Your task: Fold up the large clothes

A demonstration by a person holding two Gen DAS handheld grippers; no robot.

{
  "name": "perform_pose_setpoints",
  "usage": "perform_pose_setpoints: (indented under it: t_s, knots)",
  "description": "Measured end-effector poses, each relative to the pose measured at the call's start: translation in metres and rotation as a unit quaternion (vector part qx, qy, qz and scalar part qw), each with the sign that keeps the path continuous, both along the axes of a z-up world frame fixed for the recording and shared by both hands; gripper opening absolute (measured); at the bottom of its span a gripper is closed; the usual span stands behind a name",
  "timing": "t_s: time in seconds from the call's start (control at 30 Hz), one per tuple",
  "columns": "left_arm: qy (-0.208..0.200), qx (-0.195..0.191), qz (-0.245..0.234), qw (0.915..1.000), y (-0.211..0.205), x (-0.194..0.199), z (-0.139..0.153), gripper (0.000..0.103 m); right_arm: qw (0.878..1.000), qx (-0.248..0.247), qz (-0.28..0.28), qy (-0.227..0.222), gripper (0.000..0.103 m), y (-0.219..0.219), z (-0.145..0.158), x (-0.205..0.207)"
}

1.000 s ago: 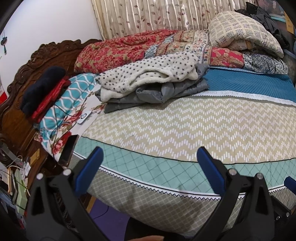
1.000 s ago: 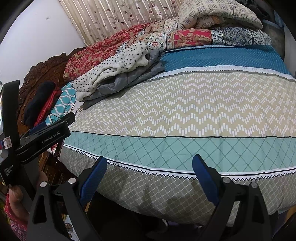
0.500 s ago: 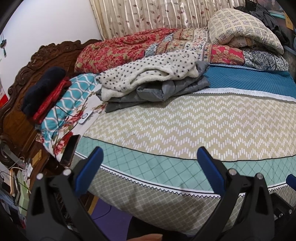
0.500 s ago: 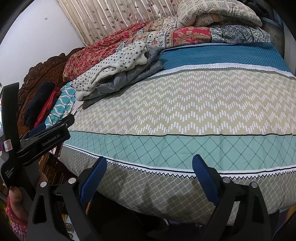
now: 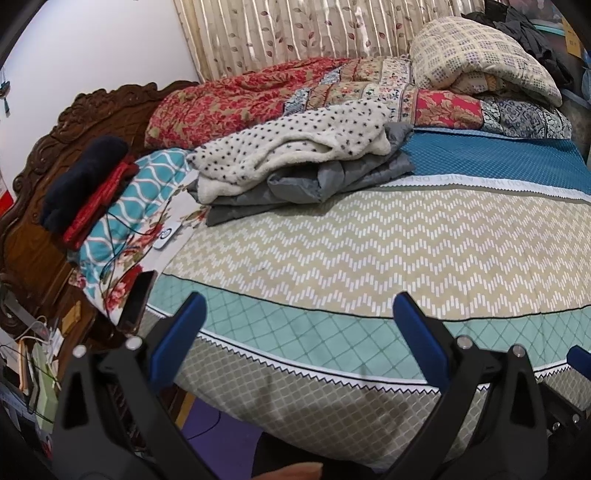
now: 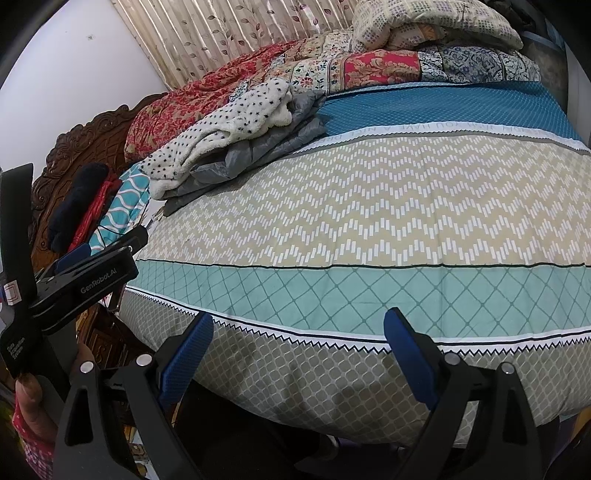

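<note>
Even, soft indoor light, faint shadows, sharp focus, strong fisheye bending and dark vignetted corners.

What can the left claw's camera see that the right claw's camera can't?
Only the left wrist view shows the small white tag beside the floral pillow, and purple floor under the bed.

Only the right wrist view shows the left claw from the side, with a hand holding it.

Both show the spotted white fleece lying on the grey jacket, the zigzag bedspread and the curtain.
</note>
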State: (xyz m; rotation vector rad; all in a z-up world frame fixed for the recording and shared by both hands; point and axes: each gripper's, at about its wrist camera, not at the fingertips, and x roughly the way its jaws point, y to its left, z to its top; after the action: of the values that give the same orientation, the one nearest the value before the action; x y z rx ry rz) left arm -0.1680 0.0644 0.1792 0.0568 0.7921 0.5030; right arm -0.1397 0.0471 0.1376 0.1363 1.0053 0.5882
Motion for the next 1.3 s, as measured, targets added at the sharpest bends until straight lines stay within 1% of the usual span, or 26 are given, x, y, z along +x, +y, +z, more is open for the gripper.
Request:
perform_pose_setpoints:
  t_s: [0.57, 0.87, 1.03, 1.13, 1.3]
  knots:
    - [0.002, -0.001, -0.005, 1.0, -0.004, 0.001, -0.003, 0.097, 1.0, 0.0, -0.007, 0.001, 0.097, -0.002, -0.002, 0.0]
    - [0.001, 0.004, -0.009, 1.0, -0.007, 0.001, -0.002, 0.097, 1.0, 0.003, -0.017, -0.005, 0.097, -0.006, 0.007, -0.001]
    - [-0.008, 0.005, -0.004, 1.0, -0.01, 0.002, 0.003, 0.097, 1.0, -0.002, -0.006, -0.016, 0.097, -0.001, 0.012, -0.005]
    - [-0.012, 0.006, -0.002, 0.9999, -0.013, 0.005, 0.005, 0.097, 1.0, -0.005, -0.001, -0.012, 0.097, -0.002, 0.009, -0.004]
    - [-0.022, 0.006, -0.004, 0.9997, -0.021, 0.013, 0.008, 0.097, 1.0, -0.002, -0.019, -0.01, 0.097, -0.013, 0.006, 0.005]
